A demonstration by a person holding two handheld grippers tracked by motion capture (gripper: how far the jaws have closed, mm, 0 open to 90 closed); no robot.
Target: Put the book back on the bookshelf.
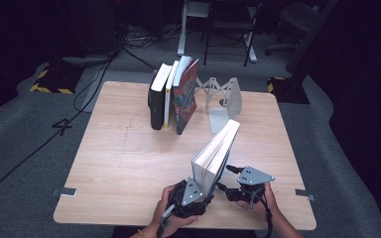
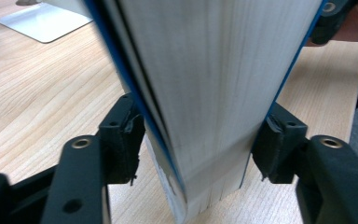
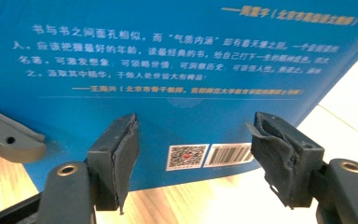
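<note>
A thick book with a blue cover [image 1: 217, 153] stands tilted near the table's front edge, its white page edges [image 2: 214, 79] facing the left gripper view. My left gripper [image 1: 194, 194] is shut on the book's lower end, and both pads [image 2: 129, 135] press against the covers. Just to the book's right, my right gripper [image 1: 225, 177] is open. Its jaws stand wide apart in front of the blue back cover [image 3: 168, 70], which carries white text and a barcode [image 3: 227, 154]; nothing is between them.
Three books [image 1: 171, 94] stand upright in a row at the back of the wooden table [image 1: 124, 158]. A white metal bookend [image 1: 223, 101] sits to their right. Cables and chair legs lie on the floor beyond the far edge.
</note>
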